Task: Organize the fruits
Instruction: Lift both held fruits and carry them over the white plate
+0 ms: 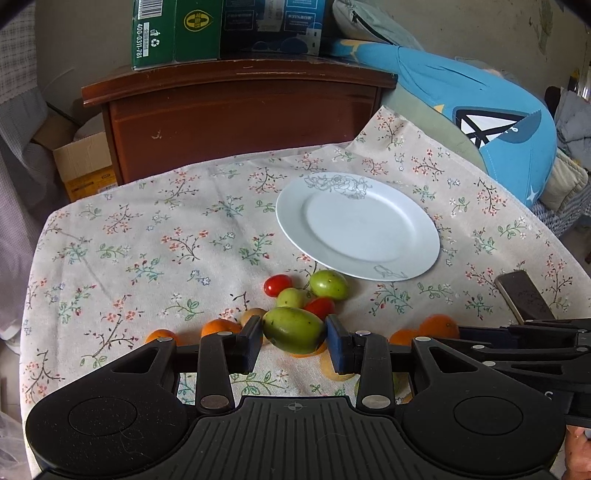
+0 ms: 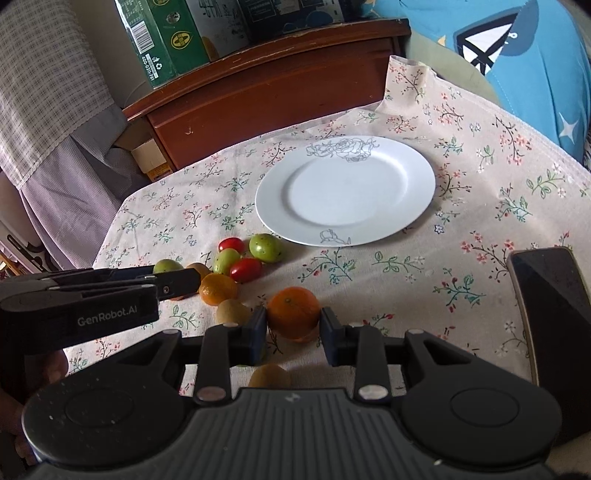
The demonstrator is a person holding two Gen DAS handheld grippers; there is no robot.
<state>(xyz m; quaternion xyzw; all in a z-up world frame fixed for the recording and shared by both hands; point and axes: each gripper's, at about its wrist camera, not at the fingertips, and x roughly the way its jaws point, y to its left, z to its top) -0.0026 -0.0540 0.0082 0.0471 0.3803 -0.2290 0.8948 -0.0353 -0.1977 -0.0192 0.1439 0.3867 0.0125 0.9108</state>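
Observation:
A white plate (image 1: 369,254) (image 2: 406,177) lies bare on the floral cloth. Just in front of it sits a cluster of small fruits: green ones (image 1: 328,284) (image 2: 266,248), red tomatoes (image 1: 277,285) (image 2: 245,268), oranges (image 1: 218,328) (image 2: 218,288) and tan ones (image 2: 232,313). My left gripper (image 1: 293,332) is shut on a large green fruit (image 1: 293,329) among the cluster. My right gripper (image 2: 293,317) is shut on an orange (image 2: 293,312), with another orange under it. The left gripper (image 2: 162,282) also shows from the side in the right wrist view.
A dark phone (image 1: 522,295) (image 2: 550,314) lies on the cloth at the right. A wooden cabinet (image 1: 236,118) with cartons (image 1: 173,33) stands behind the table. A blue cushion (image 1: 498,122) lies at the back right. A cardboard box (image 1: 85,162) sits on the floor, left.

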